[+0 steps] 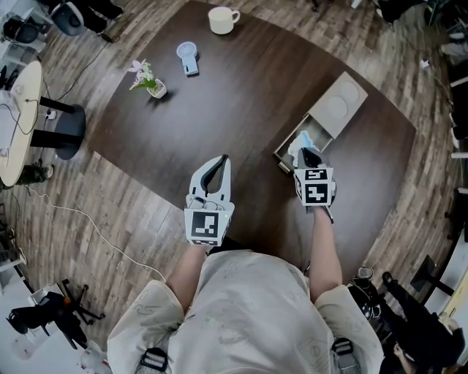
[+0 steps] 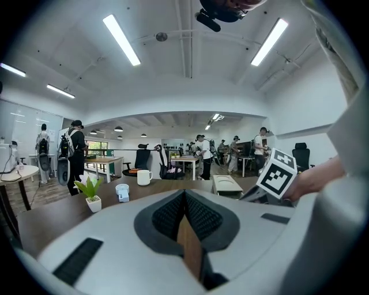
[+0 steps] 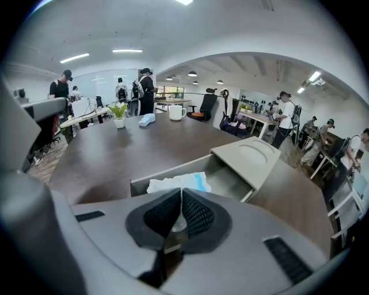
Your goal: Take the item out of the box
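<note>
Packet: a crumpled white and blue packet (image 1: 300, 139) lies in the open tray of the box, at the tray's near end, with its upper part showing above the tray wall in the right gripper view (image 3: 180, 182).
Box: a beige box (image 1: 338, 109) sits on the right side of the surface; its tray is slid out toward the person, and the sleeve with a round recess on top (image 3: 254, 154) lies behind it.
Right tool: the right tool (image 1: 308, 153) reaches into the tray's near end. Its 2 jaws are closed, with a white bit of the packet pinched between the pads (image 3: 181, 195).
Left tool: the left tool (image 1: 223, 158) is held over the surface to the left of the box, well apart from it. Its jaws are pressed together with nothing between them (image 2: 184, 193).
Surface: a dark brown surface (image 1: 241, 95) carries everything.
Cup: a white cup (image 1: 221, 20) stands at the far edge.
Fan: a small pale blue fan (image 1: 188, 57) lies nearer than the cup and to its left.
Plant: a small potted plant (image 1: 150, 80) stands left of the fan.
Room: an office with desks, chairs and several standing people shows behind the surface in both gripper views.
</note>
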Tool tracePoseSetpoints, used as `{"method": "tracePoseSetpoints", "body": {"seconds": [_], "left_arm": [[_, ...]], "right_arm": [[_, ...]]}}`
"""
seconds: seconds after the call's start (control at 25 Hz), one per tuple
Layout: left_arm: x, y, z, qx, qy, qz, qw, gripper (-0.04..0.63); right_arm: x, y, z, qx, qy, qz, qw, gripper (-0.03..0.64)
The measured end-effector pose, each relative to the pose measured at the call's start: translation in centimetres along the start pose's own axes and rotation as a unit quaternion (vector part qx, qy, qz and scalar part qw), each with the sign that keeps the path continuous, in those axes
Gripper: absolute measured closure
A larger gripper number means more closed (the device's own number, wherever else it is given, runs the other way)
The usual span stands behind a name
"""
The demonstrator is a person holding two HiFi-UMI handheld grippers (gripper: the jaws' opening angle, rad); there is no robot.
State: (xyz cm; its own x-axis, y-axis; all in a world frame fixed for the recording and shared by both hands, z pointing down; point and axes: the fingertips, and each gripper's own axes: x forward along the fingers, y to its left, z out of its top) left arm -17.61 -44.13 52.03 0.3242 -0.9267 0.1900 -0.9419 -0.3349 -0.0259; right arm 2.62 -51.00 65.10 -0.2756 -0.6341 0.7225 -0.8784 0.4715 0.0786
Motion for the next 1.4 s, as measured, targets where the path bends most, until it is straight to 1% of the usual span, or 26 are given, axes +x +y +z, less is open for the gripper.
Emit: {"method": "tracePoseSetpoints", "body": {"seconds": [0.16, 0.4, 0.56, 0.72, 0.88, 1.0, 1.16, 1.24, 1.4], "left_arm": [[-0.6, -0.2, 1.2, 0.001, -0.017, -0.002, 0.9999, 0.592], [-2.1, -0.5, 2.9, 0.010, -0.039, -0.005, 0.9992, 0.592], [-3.5, -0.5, 4.0, 0.008, -0.054, 0.001, 0.9985, 0.592], [-4.8, -0.4, 5.4, 0.015, -0.074, 0.002, 0.9971, 0.592], [-5.9, -0.3, 6.7, 0.023, -0.089, 0.002, 0.9958, 0.592], [-6.8, -0.3, 7.3, 0.027, -0.100, 0.003, 0.9947, 0.592], [-7.7, -0.8, 7.9, 0.030, -0.107, 0.003, 0.9937, 0.592], [-8.0, -0.9, 8.2, 0.029, -0.113, 0.005, 0.9932, 0.592], [-8.6, -0.9, 9.1, 0.033, -0.125, 0.009, 0.9916, 0.592]], "right_arm": [[-2.0, -0.3, 1.5, 0.016, -0.033, -0.009, 0.999, 0.611], [-5.6, -0.6, 3.7, 0.010, -0.089, -0.034, 0.995, 0.611], [-8.6, -0.6, 4.7, 0.007, -0.119, -0.050, 0.992, 0.611], [-11.9, -0.8, 5.7, 0.010, -0.152, -0.067, 0.986, 0.611], [-15.7, -1.0, 6.6, 0.017, -0.191, -0.085, 0.978, 0.611], [-18.8, -0.9, 7.4, 0.023, -0.230, -0.094, 0.968, 0.611], [-23.6, -0.9, 8.5, 0.024, -0.295, -0.107, 0.949, 0.611], [-25.8, -1.0, 9.0, 0.023, -0.330, -0.116, 0.937, 0.611], [-29.7, -1.2, 9.6, 0.025, -0.400, -0.137, 0.906, 0.611]]}}
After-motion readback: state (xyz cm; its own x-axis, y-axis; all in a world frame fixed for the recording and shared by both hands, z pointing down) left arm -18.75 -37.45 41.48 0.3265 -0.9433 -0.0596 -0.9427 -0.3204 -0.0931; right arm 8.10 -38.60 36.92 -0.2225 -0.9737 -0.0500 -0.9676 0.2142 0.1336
